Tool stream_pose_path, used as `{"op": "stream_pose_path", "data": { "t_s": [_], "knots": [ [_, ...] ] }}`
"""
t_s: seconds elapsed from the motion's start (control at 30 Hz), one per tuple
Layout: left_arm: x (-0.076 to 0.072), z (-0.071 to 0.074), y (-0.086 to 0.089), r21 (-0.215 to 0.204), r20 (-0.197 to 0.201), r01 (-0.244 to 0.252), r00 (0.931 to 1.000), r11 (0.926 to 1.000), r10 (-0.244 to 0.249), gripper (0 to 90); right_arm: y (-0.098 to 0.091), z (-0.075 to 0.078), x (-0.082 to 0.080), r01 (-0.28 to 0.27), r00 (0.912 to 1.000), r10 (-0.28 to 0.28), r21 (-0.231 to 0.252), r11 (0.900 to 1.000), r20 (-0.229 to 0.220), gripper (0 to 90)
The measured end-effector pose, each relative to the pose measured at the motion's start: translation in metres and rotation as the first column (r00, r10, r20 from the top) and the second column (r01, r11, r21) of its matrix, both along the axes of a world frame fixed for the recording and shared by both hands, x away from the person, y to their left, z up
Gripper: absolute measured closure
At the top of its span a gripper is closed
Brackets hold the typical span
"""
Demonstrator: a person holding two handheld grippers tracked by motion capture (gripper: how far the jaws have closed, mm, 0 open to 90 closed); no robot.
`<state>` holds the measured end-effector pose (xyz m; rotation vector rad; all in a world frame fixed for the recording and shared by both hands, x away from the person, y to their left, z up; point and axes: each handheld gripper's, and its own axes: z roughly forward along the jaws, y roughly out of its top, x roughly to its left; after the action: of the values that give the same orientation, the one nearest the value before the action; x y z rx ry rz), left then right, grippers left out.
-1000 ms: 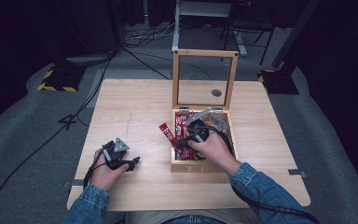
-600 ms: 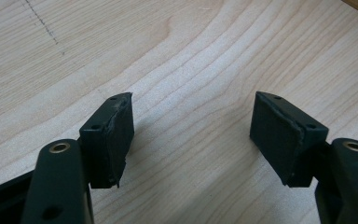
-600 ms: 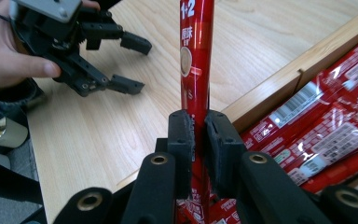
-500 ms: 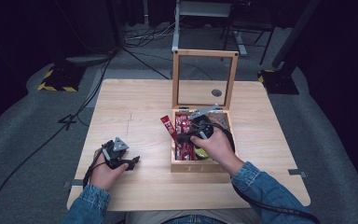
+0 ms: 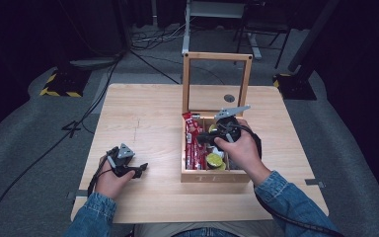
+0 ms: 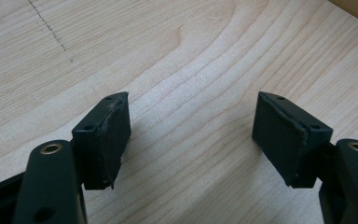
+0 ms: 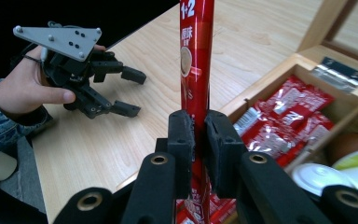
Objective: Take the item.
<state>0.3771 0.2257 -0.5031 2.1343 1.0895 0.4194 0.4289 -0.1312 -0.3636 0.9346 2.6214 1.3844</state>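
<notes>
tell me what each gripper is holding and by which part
The right gripper pinches a long red sachet across its lower stretch, most of it standing above the jaws. The left gripper holds nothing; its jaws have just been opening.

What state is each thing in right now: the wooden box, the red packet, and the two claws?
Wooden box: lid open, standing upright.
Red packet: pinched upright, raised above the box.
Right claw: shut on the red packet.
Left claw: open, nothing between its pads, just been opening over the bare table.
</notes>
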Motion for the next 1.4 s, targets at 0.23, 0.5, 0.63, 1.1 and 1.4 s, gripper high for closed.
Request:
{"op": "stream_pose_path", "data": {
  "t_s": [0.23,0.5,0.63,1.1,1.4],
  "knots": [
    [0.003,0.0,-0.001,0.009,-0.001,-0.003,1.0,1.0,0.003,25.4,-0.024,0.01,-0.003,0.047,0.9987,-0.047,0.005,0.9989,0.02,81.3],
    [0.003,0.0,-0.001,0.01,-0.003,0.0,1.0,1.0,0.0,22.7,-0.056,0.018,-0.005,0.106,0.9938,-0.106,0.009,0.9944,0.035,81.3],
    [0.004,0.0,-0.001,0.014,-0.004,0.002,1.0,0.9999,-0.002,19.9,-0.075,0.021,-0.006,0.145,0.9887,-0.145,0.009,0.9894,0.037,81.3],
    [0.004,0.0,-0.001,0.015,-0.011,-0.002,0.9999,0.9999,0.003,18.2,-0.139,0.022,-0.001,0.3,0.9528,-0.299,-0.014,0.9538,0.051,81.3],
    [0.004,0.0,-0.001,0.015,-0.008,-0.004,1.0,0.9999,0.004,18.2,-0.167,0.018,0.0,0.376,0.9253,-0.373,-0.037,0.9258,0.068,81.3]
  ]
}}
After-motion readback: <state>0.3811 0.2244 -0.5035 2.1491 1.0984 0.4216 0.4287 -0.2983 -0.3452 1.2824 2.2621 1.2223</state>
